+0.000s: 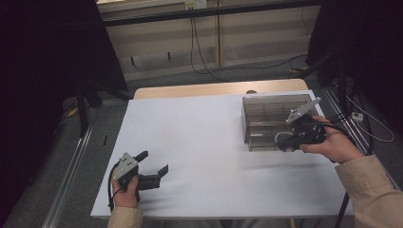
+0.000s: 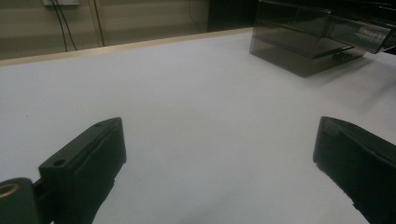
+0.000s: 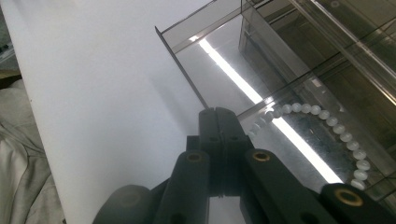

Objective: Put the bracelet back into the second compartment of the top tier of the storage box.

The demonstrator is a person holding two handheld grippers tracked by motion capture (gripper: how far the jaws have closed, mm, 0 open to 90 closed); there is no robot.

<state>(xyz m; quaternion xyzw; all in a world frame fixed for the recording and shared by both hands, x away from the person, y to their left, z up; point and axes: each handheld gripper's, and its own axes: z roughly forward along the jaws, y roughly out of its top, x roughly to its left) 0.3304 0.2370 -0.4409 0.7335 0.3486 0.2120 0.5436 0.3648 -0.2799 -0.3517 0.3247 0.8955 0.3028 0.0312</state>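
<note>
1. In the high view, the right gripper (image 1: pixel 285 142) is sitting at the near edge of a smoke-tinted clear box (image 1: pixel 266 111) on the right half of the white table (image 1: pixel 199 142), with the person's right hand (image 1: pixel 335 145) wrapping its body and the grey plate on top tilting up over the box.
2. The right gripper view is showing what the high view is too coarse to reveal: a string of white beads (image 3: pixel 327 116) is curving through a compartment of the box (image 3: pixel 299 56), one end running up to the jaw tips.
3. The right gripper (image 3: pixel 219 116) is holding its jaws pressed together in that view; the bead end is meeting the tips, but whether it is actually pinched between them I cannot tell.
4. The box's thin front wall is standing just ahead of the closed jaws, and inner partitions are showing beyond it.
5. The left gripper (image 1: pixel 154 164) is resting near the front left corner of the table in the high view, held by the left hand (image 1: pixel 126 192), well apart from the box.
6. The left gripper view is confirming the left gripper (image 2: pixel 219 154) with jaws spread wide over bare white surface, nothing between them, and the box (image 2: pixel 303 42) lying far off at the upper right.
</note>
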